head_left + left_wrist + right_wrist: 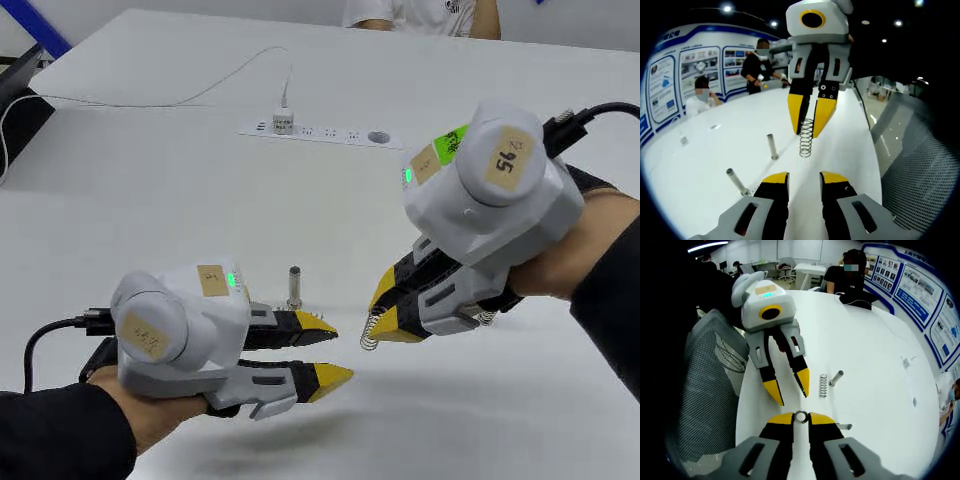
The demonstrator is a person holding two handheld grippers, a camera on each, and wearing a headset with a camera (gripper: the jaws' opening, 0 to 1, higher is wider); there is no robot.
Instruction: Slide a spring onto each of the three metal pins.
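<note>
Right claw (386, 308) pinches spring (370, 333) right of centre, left claw (334, 351) wide, empty; hold spring upright, centre bore over mid-frame pin (294, 287), lower slowly.

The left gripper (343, 352) is sitting low on the left, facing the right gripper (378, 312), which is pinching a spring (370, 335) just above the table (150, 200). A pin (294, 287) is standing just behind the gap between them, and a power strip (320, 133) is lying well behind that.
</note>
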